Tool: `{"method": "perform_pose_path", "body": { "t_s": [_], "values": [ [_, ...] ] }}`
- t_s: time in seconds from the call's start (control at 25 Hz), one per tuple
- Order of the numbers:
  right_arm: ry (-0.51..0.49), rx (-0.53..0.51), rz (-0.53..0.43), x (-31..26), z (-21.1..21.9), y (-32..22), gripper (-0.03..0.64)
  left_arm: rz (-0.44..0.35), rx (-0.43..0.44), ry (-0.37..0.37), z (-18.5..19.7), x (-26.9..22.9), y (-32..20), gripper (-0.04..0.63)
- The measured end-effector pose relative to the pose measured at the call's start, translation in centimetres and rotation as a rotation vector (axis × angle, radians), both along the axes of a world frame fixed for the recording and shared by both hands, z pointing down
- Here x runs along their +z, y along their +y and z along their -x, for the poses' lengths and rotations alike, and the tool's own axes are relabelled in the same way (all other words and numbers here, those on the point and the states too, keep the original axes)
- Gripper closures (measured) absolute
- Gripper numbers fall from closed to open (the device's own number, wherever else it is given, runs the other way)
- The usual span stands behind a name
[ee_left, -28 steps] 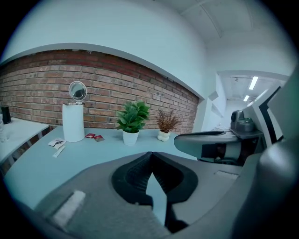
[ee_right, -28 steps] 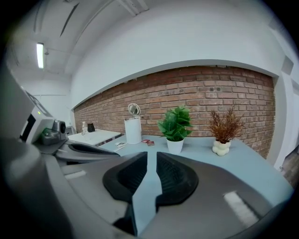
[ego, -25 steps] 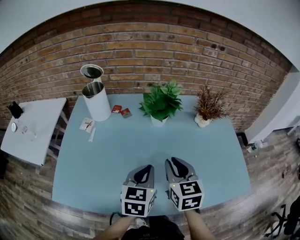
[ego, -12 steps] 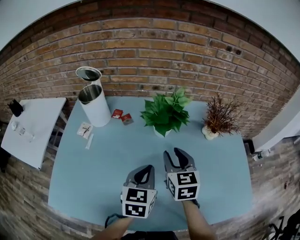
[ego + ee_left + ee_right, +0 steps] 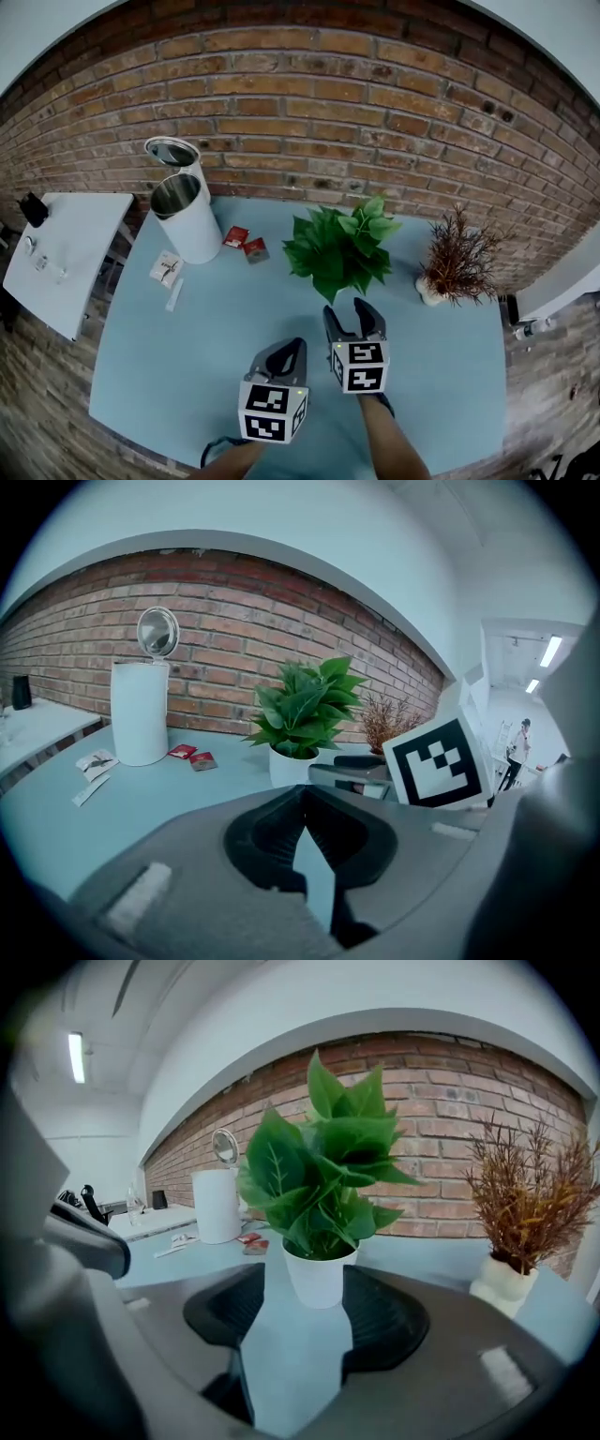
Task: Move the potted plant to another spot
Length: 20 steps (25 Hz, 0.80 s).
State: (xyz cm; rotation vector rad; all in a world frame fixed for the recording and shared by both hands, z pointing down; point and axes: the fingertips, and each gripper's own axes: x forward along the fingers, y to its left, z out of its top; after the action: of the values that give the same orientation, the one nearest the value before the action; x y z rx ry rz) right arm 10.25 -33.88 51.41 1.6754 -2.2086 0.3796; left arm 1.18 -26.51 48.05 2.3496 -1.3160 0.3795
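The potted plant (image 5: 339, 246), broad green leaves in a small white pot (image 5: 319, 1279), stands on the light blue table (image 5: 216, 337) near the back, right of the middle. My right gripper (image 5: 350, 313) is just in front of it. Its jaws are opening, and in the right gripper view (image 5: 305, 1275) the pot shows in the gap just past the tips, untouched. My left gripper (image 5: 292, 347) hangs lower left of the right one, farther from the plant. Its tips meet in the left gripper view (image 5: 305, 789), with nothing held.
A dried brown plant (image 5: 457, 262) in a white pot stands to the right of the green one. A white bin (image 5: 187, 220) with its lid up is at back left, with red packets (image 5: 246, 244) and white sachets (image 5: 169, 269) nearby. A white side table (image 5: 66, 253) stands left, a brick wall behind.
Both grippers have moved forward over the table toward the green plant, the right one farther. The right jaws have parted; the left tips stay together.
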Motion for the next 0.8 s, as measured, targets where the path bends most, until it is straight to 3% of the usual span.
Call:
{"method": "perform_pose_path", "body": {
  "t_s": [0.32,0.56,0.8],
  "values": [
    [0.035,0.026,-0.014,2.7,-0.7,-5.4,0.190,0.006,-0.029,-0.005,0.0,0.4,-2.4,0.592],
    [0.025,0.008,-0.003,4.4,0.0,-8.0,0.124,0.017,-0.042,-0.011,0.5,0.9,-3.2,0.592],
    [0.037,0.008,0.027,6.3,0.3,-9.0,0.110,0.040,-0.051,-0.009,0.9,1.6,-3.4,0.592]
  ]
}}
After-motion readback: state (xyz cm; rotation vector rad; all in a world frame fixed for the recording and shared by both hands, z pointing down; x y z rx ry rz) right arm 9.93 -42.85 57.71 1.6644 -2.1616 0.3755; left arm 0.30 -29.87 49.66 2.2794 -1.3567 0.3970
